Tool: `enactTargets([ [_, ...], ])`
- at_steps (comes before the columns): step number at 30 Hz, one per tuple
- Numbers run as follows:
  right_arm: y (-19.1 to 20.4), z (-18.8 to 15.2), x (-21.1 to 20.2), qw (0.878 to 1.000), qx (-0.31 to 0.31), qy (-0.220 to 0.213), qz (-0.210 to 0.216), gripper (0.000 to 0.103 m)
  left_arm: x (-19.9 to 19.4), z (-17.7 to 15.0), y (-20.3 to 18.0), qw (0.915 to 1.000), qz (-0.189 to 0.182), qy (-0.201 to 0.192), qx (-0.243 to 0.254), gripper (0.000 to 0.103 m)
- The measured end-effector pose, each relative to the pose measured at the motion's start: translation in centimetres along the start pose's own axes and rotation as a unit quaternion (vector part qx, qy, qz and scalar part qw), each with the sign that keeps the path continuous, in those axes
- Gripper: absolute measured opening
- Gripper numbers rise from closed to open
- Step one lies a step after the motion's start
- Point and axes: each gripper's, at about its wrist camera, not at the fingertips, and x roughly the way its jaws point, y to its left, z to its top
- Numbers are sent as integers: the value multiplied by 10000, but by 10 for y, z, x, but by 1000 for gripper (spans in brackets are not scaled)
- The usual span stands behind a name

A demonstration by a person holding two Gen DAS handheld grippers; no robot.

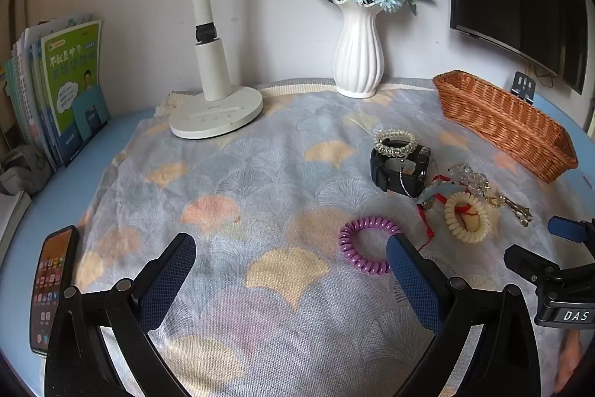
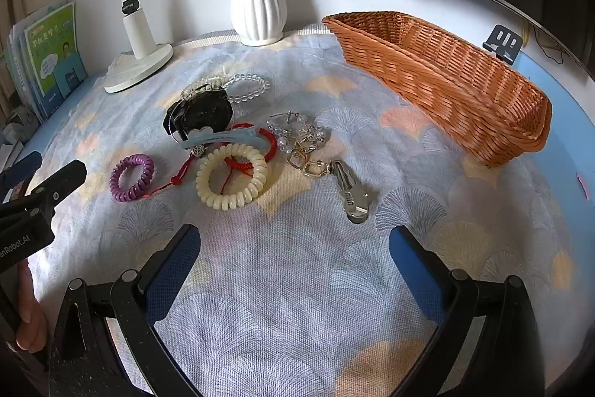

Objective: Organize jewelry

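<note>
1. Right wrist view: jewelry sits in a loose pile on the patterned cloth (image 2: pixel 297 285) covering the worktop, left of the wicker basket (image 2: pixel 438 77). Basket looks empty from what shows, so sorting has likely not started.
2. Pile contents: black watch (image 2: pixel 202 116), clear bead bracelet (image 2: pixel 247 86), cream coil band (image 2: pixel 231 175) lying over a red cord bracelet (image 2: pixel 260 136), purple coil band (image 2: pixel 131 177) apart at the left, crystal chain (image 2: pixel 297 133), and a gold clasp with keys (image 2: pixel 351 196) nearest the right hand-held gripper (image 2: pixel 295 248).
3. Items overlap and tangle; my read is the basket is the drop target, placed open-side up within easy reach on the far right.
4. Right hand-held gripper: jaws spread wide, nothing between them, touching nothing, hovering near the cloth short of the pile.
5. Left wrist view: left hand-held gripper (image 1: pixel 290 255) equally wide, empty. Its right finger (image 1: pixel 409 281) overlaps the purple coil band (image 1: pixel 366 242) in view; contact cannot be told.
6. Lamp (image 1: pixel 215 114), vase (image 1: pixel 357 58) and phone (image 1: pixel 52 289) are bystanders.
</note>
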Motion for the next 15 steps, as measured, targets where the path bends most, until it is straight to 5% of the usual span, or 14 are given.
enactTargets([
  [7, -8, 0, -4, 9998, 148, -96, -6, 102, 2, 1, 1, 9999, -112, 99, -31, 102],
  [15, -32, -1, -9, 9966, 508, -26, 641, 93, 10, 0, 6, 9950, -682, 683, 270, 96],
])
